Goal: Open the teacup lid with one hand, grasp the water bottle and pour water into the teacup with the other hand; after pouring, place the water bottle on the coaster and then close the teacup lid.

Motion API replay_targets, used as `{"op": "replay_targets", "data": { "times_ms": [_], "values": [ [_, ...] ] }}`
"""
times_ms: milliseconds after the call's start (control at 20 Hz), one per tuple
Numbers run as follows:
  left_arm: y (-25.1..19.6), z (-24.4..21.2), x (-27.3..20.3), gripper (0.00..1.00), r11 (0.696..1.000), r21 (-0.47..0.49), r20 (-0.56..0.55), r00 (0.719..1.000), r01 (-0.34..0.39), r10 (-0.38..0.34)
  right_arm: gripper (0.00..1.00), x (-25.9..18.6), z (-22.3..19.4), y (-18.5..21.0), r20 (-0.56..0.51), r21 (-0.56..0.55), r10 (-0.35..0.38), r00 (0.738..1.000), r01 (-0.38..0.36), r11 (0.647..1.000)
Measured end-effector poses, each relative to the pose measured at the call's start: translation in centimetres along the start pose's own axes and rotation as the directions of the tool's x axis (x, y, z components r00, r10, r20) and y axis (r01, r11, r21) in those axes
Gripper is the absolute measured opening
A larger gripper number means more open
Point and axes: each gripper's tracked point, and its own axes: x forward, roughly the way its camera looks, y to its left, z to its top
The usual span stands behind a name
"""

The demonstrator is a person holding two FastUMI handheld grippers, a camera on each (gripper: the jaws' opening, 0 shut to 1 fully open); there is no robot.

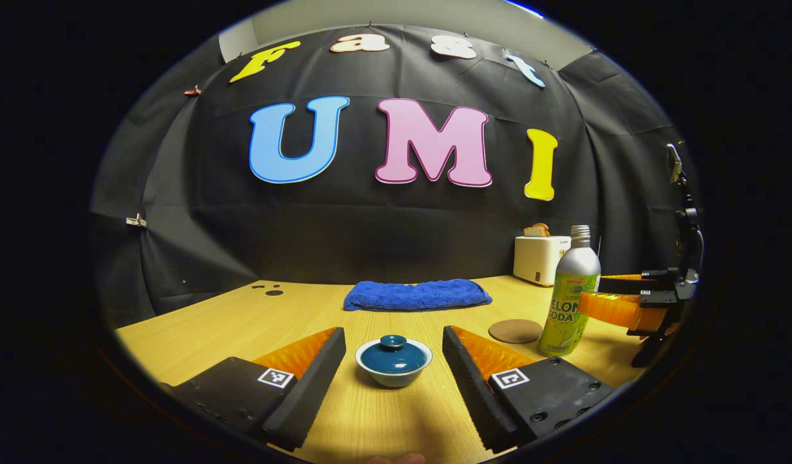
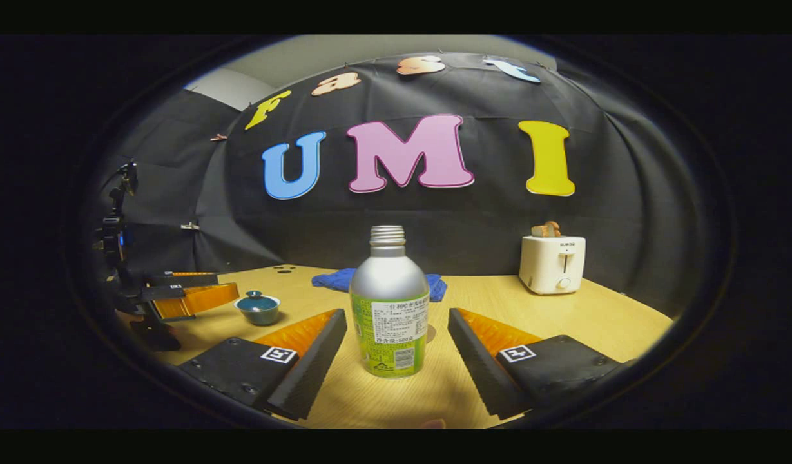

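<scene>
A small teacup (image 1: 394,370) with a dark teal lid (image 1: 393,354) stands on the wooden table, just ahead of my left gripper (image 1: 394,336), which is open with the cup between its fingers and apart from both. The uncapped silver and green water bottle (image 2: 389,306) stands upright ahead of my right gripper (image 2: 397,317), open, fingers on either side without touching. In the left gripper view the bottle (image 1: 569,295) is at the right, the round brown coaster (image 1: 515,330) just left of it, and the right gripper (image 1: 618,299) beside it. The right gripper view shows the teacup (image 2: 258,308) at left.
A folded blue towel (image 1: 417,294) lies toward the back of the table (image 1: 254,322). A white toaster (image 2: 552,263) with toast stands at the back right. The left gripper (image 2: 196,293) and its mount are at the left in the right gripper view.
</scene>
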Motion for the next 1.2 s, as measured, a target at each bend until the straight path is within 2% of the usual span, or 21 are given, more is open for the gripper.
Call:
{"op": "replay_targets", "data": {
  "times_ms": [150, 250, 450, 550, 600, 700, 1050, 1100, 1200],
  "values": [
    [-0.7, 0.3, 0.5, 0.96, 0.999, 0.005, 0.007, 0.999, 0.042, -0.042, 0.98, 0.0, 0.0, 0.0, 0.0, 0.0, 0.0, 1.0, 0.0, 1.0],
    [0.3, 0.0, 1.6, 0.95, 0.999, 0.031, -0.008, 1.0, 0.009, -0.009, 0.98, -0.1, 0.0, 0.0, 0.0, 0.0, 0.0, 1.0, 0.0, 1.0],
    [0.7, -0.8, 3.5, 0.95, 0.996, 0.091, -0.063, 0.998, 0.007, -0.001, 0.98, 0.0, -0.1, -0.1, 0.001, -0.001, 0.0, 1.0, 0.0, 1.0],
    [0.7, -1.3, 4.2, 0.88, 0.997, 0.074, -0.091, 0.996, 0.021, -0.014, 0.98, 0.0, 0.0, 0.0, 0.001, -0.001, 0.0, 1.0, 0.0, 1.0],
    [0.5, -1.5, 4.3, 0.81, 0.997, 0.068, -0.106, 0.994, 0.032, -0.025, 0.98, 0.0, 0.0, 0.0, 0.001, -0.001, 0.0, 1.0, 0.0, 1.0],
    [0.7, -1.8, 4.7, 0.75, 0.997, 0.072, -0.128, 0.991, 0.033, -0.024, 0.98, 0.1, -0.1, -0.1, 0.001, 0.0, 0.0, 1.0, 0.0, 1.0],
    [0.4, -2.8, 5.9, 0.67, 0.993, 0.11, -0.191, 0.981, 0.048, -0.027, 0.98, 0.1, -0.1, -0.1, 0.001, -0.001, 0.0, 1.0, 0.0, 1.0],
    [0.6, -3.1, 6.0, 0.59, 0.993, 0.106, -0.202, 0.979, 0.046, -0.023, 0.98, 0.1, -0.1, -0.1, 0.001, -0.001, 0.0, 1.0, 0.0, 1.0],
    [0.4, -3.1, 6.2, 0.49, 0.994, 0.103, -0.211, 0.977, 0.045, -0.022, 0.98, 0.1, -0.1, -0.1, 0.001, -0.001, 0.0, 1.0, 0.0, 1.0]
  ]
}}
